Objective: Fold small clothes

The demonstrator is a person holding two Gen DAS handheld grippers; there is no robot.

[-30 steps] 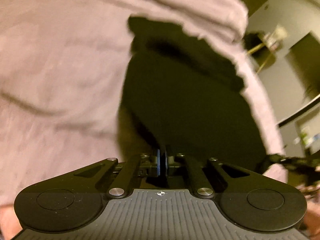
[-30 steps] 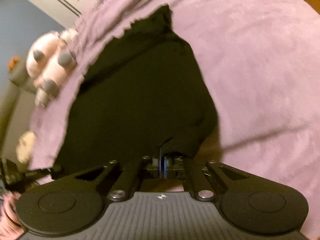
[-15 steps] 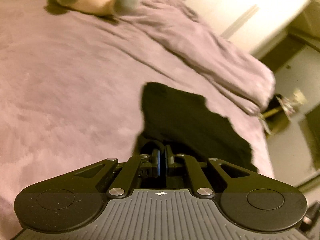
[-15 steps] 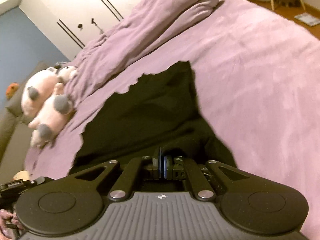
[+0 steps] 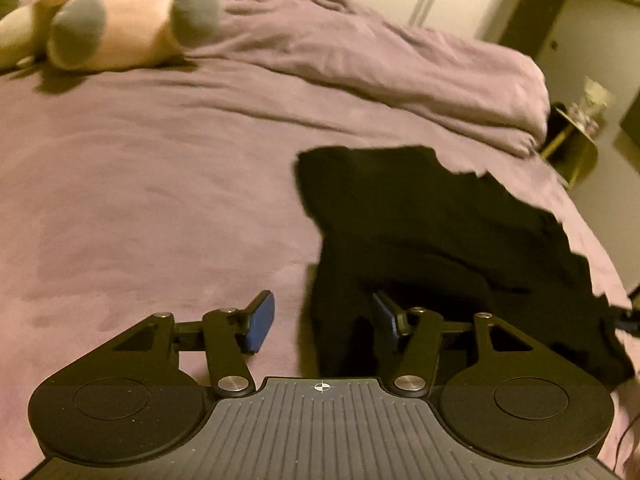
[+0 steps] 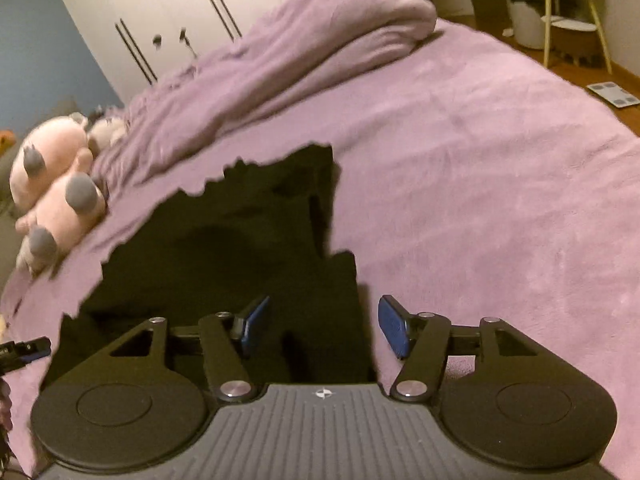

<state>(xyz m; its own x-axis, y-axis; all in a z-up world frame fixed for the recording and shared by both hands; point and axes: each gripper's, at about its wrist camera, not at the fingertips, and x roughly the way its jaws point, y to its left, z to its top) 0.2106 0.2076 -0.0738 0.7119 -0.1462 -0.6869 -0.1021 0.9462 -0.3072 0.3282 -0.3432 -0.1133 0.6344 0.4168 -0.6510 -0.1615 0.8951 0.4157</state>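
On the purple bed (image 5: 160,200) a black garment (image 5: 440,232) lies flat, straight ahead of both claws. Left claw (image 5: 322,322) spread, holding nothing; near left corner of the cloth sits between its fingers. Right claw (image 6: 324,326) also spread and empty, with the near right corner between its fingers. Long axis likely runs side to side between the two claws; neither arm is clearly nearer. Dark fabric hides folds and garment type; near edge cut off by claw bodies. Pink plush toy (image 6: 56,184) well apart.

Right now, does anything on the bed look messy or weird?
Yes. The black fabric garment lies rumpled on the purple bedspread, its far edge jagged and uneven, one corner bunched between the open left gripper.
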